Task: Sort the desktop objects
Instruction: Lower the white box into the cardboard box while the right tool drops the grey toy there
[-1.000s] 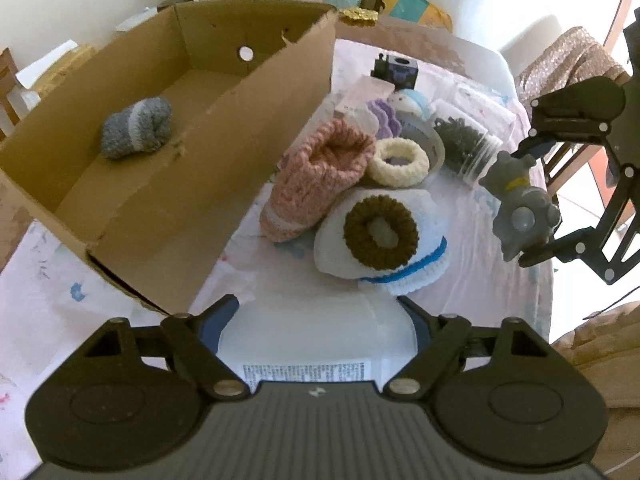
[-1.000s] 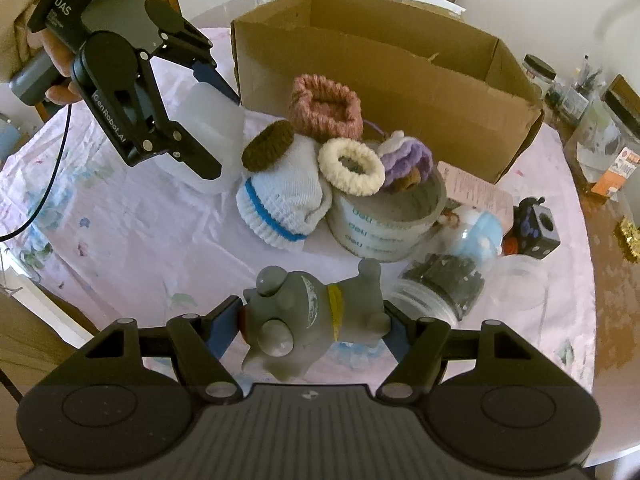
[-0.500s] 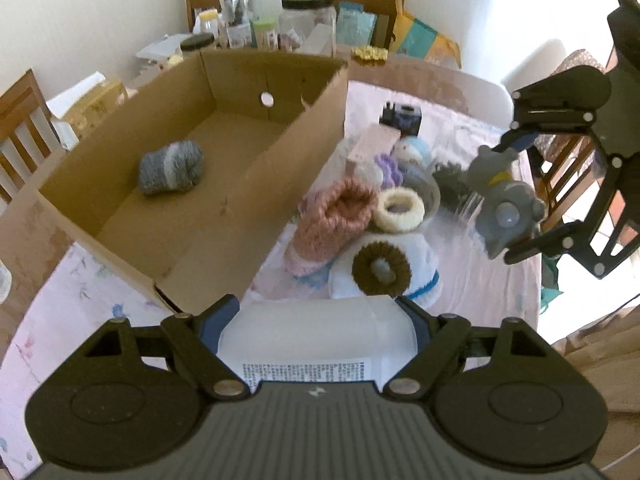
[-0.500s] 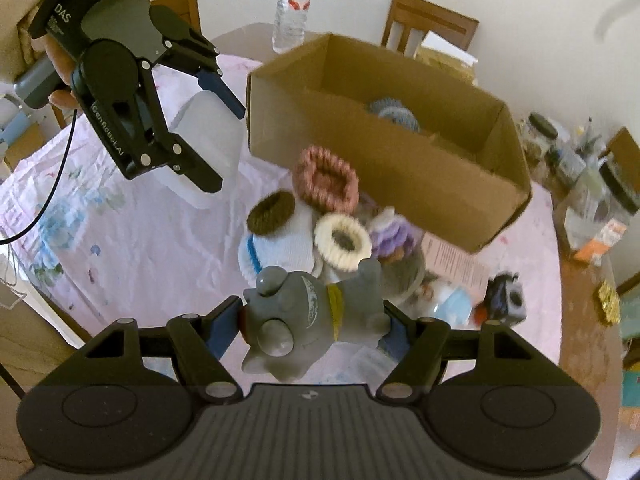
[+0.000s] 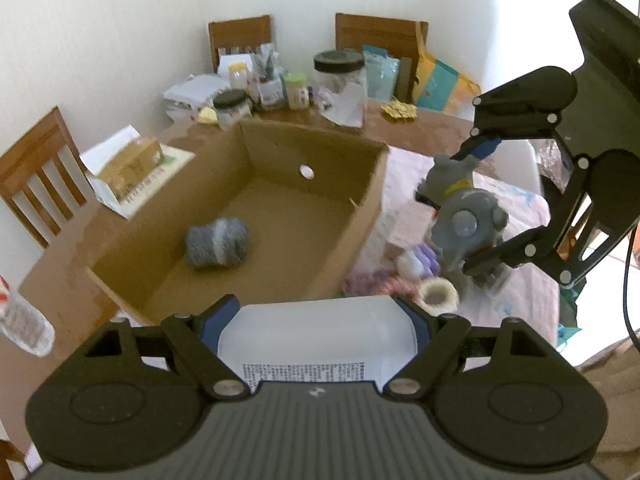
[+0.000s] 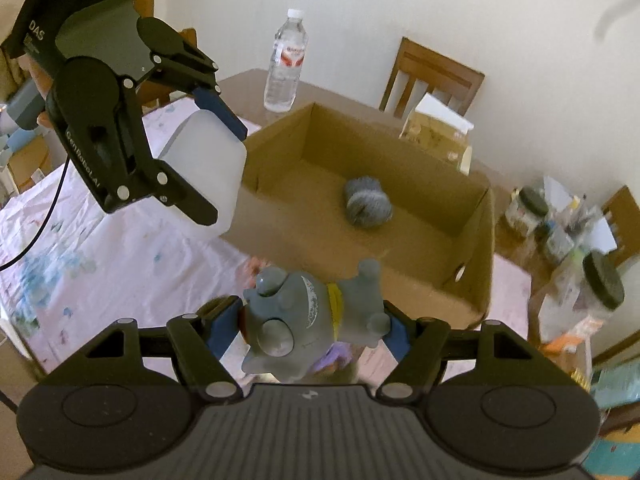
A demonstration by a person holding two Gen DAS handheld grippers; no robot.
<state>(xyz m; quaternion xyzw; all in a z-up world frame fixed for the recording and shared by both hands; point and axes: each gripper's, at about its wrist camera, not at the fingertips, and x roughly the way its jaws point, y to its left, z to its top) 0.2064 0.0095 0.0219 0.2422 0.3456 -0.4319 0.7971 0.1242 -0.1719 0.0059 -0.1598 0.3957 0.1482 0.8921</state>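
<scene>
My left gripper (image 5: 318, 316) is shut on a white translucent plastic bottle (image 5: 316, 340), lifted just short of the near wall of the open cardboard box (image 5: 360, 216). In the right wrist view that gripper (image 6: 214, 148) and the bottle (image 6: 204, 168) hang over the box's (image 6: 476, 240) left end. My right gripper (image 6: 312, 320) is shut on a grey toy figure (image 6: 308, 316) with a yellow collar, raised before the box's front wall; in the left wrist view the toy (image 5: 460, 216) is at the right. A grey-blue knitted roll (image 5: 218, 242) lies inside the box.
Knitted items, a cream ring (image 5: 438, 294) and pink wool (image 5: 372, 282), lie on the floral tablecloth (image 6: 100, 248) beside the box. A water bottle (image 6: 286, 62) stands behind the box. Jars (image 5: 340, 74) and papers crowd the far table end. Wooden chairs (image 6: 432, 76) surround the table.
Both grippers have risen with their loads. The box has come nearer the middle of each view, its inside showing more, and the pile of knitted items has slid down out of sight.
</scene>
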